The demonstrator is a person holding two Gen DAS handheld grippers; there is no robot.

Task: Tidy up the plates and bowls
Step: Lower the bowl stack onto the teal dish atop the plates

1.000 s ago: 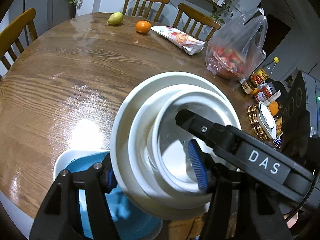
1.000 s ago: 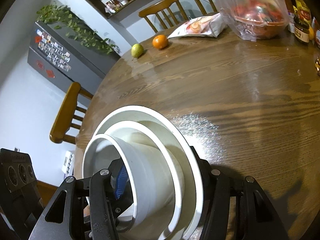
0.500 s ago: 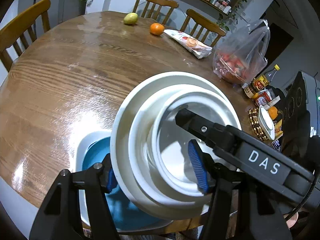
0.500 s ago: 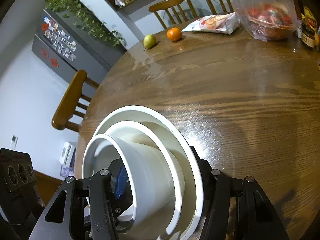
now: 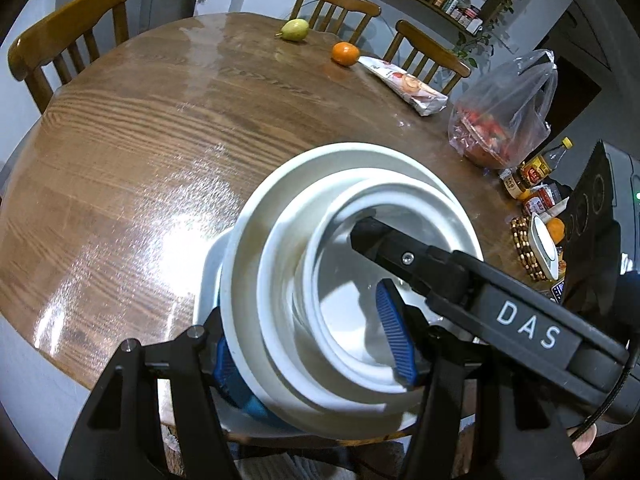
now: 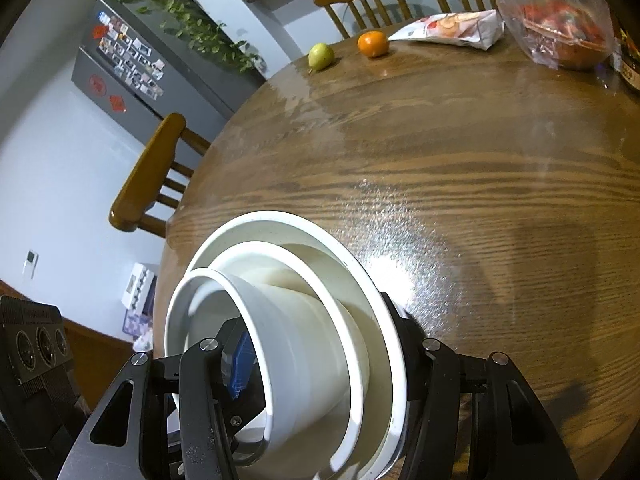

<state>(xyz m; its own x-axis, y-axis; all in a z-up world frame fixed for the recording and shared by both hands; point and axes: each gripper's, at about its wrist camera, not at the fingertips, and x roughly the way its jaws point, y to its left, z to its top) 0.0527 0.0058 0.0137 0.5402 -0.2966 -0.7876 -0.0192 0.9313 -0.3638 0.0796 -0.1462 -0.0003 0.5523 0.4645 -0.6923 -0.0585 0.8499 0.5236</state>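
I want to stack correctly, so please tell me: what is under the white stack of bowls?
Under the white stack, held by both claws, a blue plate with a white rim lies on the table. Only its edge shows; the stack covers the rest.

So the nested bowls (image 5: 348,280) are all plain white, no pattern, sitting over a plate (image 5: 248,400) that's blue inside with a white rim. The worktop (image 5: 160,140) is mid-brown wood with a strong dark grain and a glossy shine. Both tools are matte black; the fingers (image 5: 394,340) have ribbed blue pads, and one arm has "DAS" in white letters. Further back: a yellow-green pear (image 5: 295,30), an orange (image 5: 345,53), a white snack packet (image 5: 404,86) with red-orange print, and a clear bag (image 5: 504,120) showing red stuff inside.
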